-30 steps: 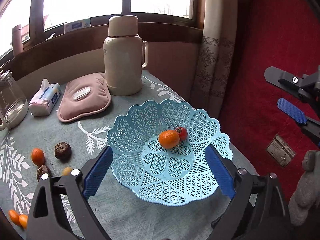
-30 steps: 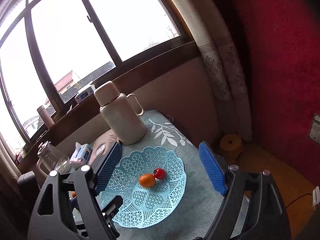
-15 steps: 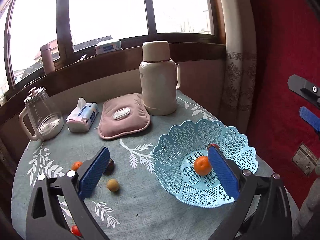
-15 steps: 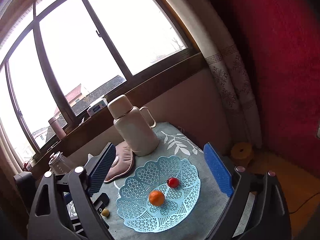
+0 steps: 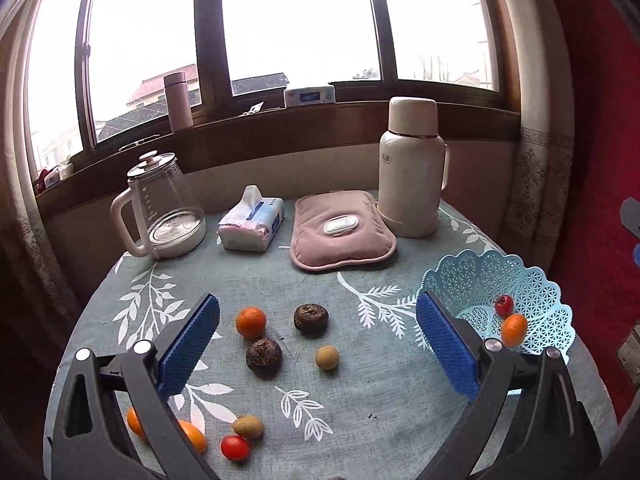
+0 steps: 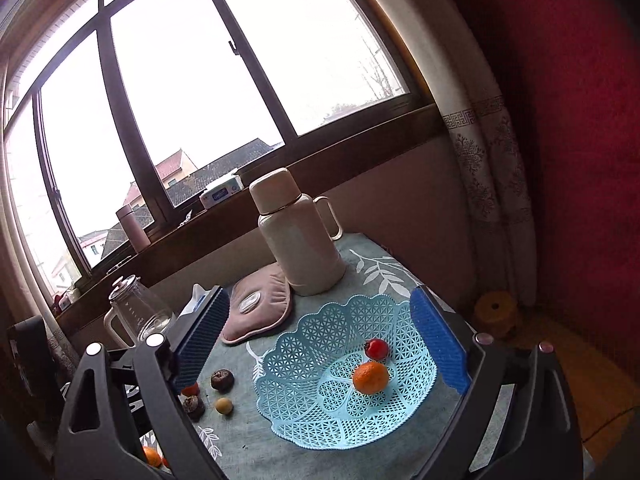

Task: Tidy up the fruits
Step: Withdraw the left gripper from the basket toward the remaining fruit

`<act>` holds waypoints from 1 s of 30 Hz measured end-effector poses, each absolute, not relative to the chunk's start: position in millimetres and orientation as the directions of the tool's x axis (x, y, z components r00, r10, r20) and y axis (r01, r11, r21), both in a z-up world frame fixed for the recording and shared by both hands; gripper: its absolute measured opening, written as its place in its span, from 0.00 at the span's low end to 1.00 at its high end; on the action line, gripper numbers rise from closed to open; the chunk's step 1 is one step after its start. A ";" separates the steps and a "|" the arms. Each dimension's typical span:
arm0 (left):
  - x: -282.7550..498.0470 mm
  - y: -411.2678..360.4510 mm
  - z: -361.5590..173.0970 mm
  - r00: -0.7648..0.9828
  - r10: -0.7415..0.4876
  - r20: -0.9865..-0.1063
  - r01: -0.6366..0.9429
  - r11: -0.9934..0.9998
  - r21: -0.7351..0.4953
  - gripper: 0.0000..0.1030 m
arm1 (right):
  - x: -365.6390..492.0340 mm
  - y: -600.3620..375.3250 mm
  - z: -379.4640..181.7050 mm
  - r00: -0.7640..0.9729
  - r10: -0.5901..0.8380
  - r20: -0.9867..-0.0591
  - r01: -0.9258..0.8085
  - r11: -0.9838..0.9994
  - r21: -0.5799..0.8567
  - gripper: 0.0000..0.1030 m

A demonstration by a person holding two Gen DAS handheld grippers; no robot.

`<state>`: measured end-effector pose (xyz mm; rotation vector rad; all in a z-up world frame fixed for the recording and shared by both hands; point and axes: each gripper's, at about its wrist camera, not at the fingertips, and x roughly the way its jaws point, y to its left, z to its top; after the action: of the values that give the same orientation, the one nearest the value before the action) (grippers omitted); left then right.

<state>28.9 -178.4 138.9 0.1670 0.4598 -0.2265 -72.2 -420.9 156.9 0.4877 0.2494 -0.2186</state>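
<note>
A light blue lattice basket [image 5: 536,284] [image 6: 320,364] stands at the table's right and holds an orange [image 6: 370,377] and a small red fruit [image 6: 377,349]. Loose on the cloth lie an orange [image 5: 251,322], two dark wrinkled fruits [image 5: 311,318] [image 5: 263,353], a small tan fruit [image 5: 327,357], and near the front edge a red fruit [image 5: 235,447], a brownish one [image 5: 248,426] and more oranges [image 5: 192,434]. My left gripper [image 5: 318,344] is open and empty above the loose fruits. My right gripper [image 6: 316,344] is open and empty above the basket.
At the back of the table stand a glass kettle [image 5: 164,208], a tissue pack [image 5: 252,226], a pink hot-water pad [image 5: 340,232] and a cream thermos [image 5: 412,168]. A window sill runs behind. A red wall and curtain lie to the right.
My left gripper has swung left and pulled back, from over the basket to over the loose fruits. My right gripper has drawn back and tilted down a little; the basket looms larger.
</note>
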 end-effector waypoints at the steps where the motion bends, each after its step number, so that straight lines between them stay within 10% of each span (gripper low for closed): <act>1: 27.6 -171.6 140.0 0.875 -0.173 -0.451 0.243 0.965 0.100 0.95 | -71.6 -418.2 156.2 0.947 -0.142 -0.289 0.261 0.863 0.432 0.91; 30: 15.5 -13.4 127.5 0.887 0.024 -0.461 -0.014 1.000 0.024 0.95 | -46.2 -339.8 136.2 0.931 0.001 -0.364 0.147 0.913 0.380 0.92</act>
<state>15.5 -13.4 127.5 0.0201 0.4791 0.0199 -46.2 -339.8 136.2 0.4153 0.3677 -0.0769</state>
